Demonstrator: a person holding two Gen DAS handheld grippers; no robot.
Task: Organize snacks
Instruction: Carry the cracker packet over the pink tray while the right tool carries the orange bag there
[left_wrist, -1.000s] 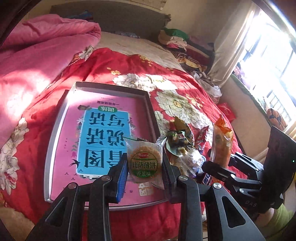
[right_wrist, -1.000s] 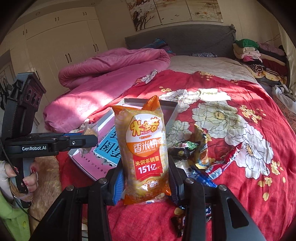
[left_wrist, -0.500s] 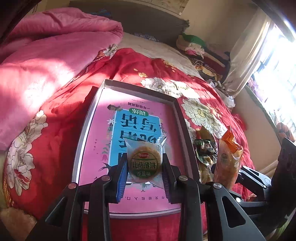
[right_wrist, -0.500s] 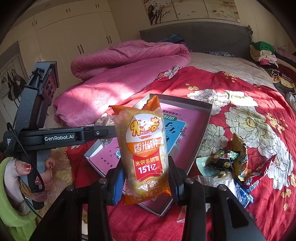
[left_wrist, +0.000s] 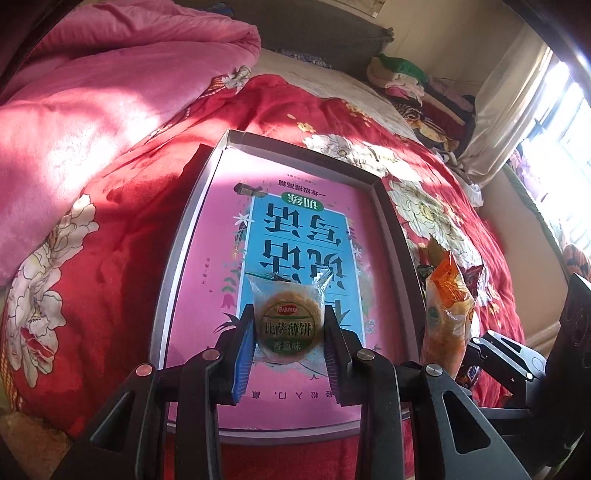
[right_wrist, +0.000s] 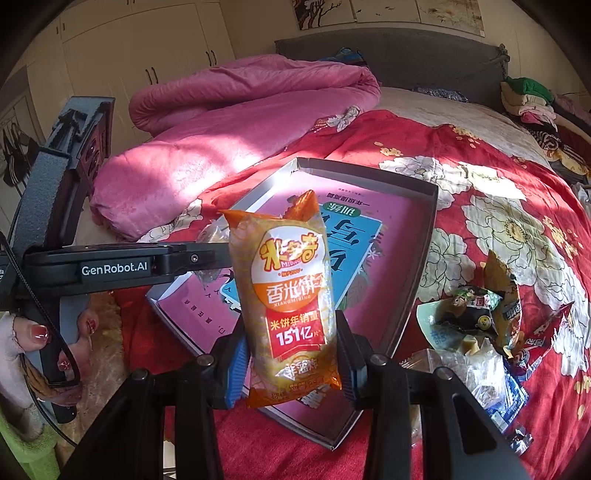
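Snacks carried over the tray, one in each tong.

Left gripper (left_wrist: 290, 343) pinches a round biscuit packet (left_wrist: 287, 320) at lower centre of the left view, upright between the blue pads and hanging above the near end of the grey tray (left_wrist: 192, 236). Right gripper (right_wrist: 291, 365) clamps the lower part of a tall orange rice-cracker bag (right_wrist: 291, 295), standing upright at frame centre over the tray's near corner. To do this well, I judge each packet should be lowered until it nearly rests on the pink book cover lining the tray before the jaws spread, and set side by side so neither slides off. Loose snack pile (right_wrist: 476, 325) waits on the red quilt at right, just beside the tray.
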